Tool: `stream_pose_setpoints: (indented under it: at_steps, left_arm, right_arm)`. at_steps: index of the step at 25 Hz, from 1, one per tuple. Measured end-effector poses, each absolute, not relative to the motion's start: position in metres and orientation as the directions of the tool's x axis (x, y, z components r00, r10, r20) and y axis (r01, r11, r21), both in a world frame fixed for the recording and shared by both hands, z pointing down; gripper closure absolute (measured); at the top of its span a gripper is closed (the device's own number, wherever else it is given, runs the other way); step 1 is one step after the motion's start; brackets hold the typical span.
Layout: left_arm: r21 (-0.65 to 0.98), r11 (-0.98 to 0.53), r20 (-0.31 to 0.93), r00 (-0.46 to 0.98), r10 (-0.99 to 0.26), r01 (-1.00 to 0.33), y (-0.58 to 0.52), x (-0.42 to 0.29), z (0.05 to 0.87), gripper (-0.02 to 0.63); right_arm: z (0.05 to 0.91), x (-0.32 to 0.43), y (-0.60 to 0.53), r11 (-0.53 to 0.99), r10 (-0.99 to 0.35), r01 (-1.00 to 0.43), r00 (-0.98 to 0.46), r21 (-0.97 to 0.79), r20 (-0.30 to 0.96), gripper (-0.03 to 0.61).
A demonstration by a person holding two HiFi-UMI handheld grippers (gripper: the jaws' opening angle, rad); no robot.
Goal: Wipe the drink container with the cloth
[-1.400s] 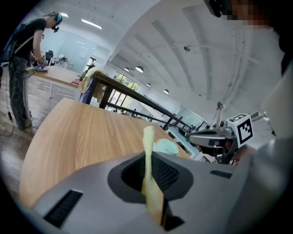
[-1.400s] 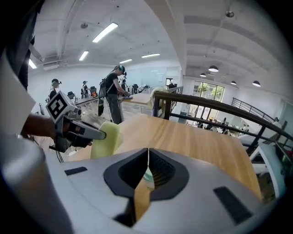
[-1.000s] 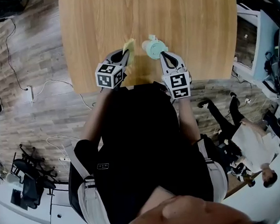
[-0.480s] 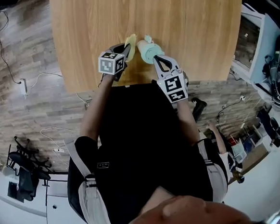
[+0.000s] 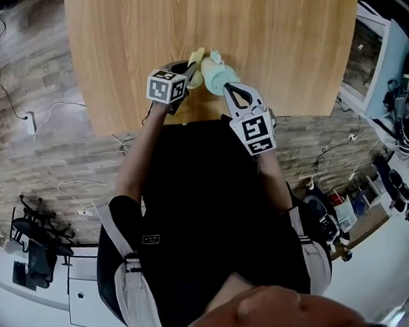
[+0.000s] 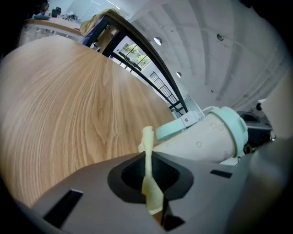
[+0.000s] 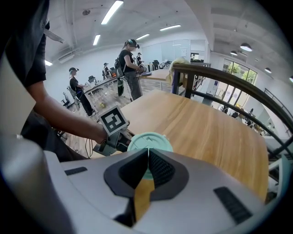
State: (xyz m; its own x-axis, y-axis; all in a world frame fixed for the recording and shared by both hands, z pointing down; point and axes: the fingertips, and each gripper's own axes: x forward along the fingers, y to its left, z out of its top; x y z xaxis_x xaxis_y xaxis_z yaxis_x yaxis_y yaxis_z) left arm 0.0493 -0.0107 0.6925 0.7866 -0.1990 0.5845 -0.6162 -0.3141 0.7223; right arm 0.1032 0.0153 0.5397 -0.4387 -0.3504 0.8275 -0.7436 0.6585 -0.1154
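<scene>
The left tool (image 5: 191, 71), pinching the pale yellow cloth (image 5: 196, 57), has swung in so the cloth now meets the mint-lidded cream drink container (image 5: 216, 74), clamped by the right tool (image 5: 226, 87) above the wooden surface (image 5: 286, 33); wiping looks underway.

Head camera looks steeply down onto a light wooden tabletop (image 5: 272, 41). Each gripper camera sits close behind its jaws, looking along them; both see the cream cup with mint-green lid (image 6: 206, 141) just beyond them, from opposite sides.
</scene>
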Motion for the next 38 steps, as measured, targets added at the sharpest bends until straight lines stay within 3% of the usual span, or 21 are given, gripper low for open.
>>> stream_pose_setpoints:
  at_steps: [26,38]
  left_arm:
    - [0.783,-0.498,0.375,0.922,-0.100,-0.373,0.007,0.057,0.590,0.580]
    - [0.780,-0.535,0.405,0.914,0.035,-0.325,-0.003,0.067,0.613,0.580]
  right_arm:
    - [0.538,0.104,0.017,0.642,-0.359,-0.755,-0.446,-0.129,0.820,0.546]
    - [0.537,0.103,0.017,0.641,-0.350,-0.755,-0.448,-0.139,0.823,0.546]
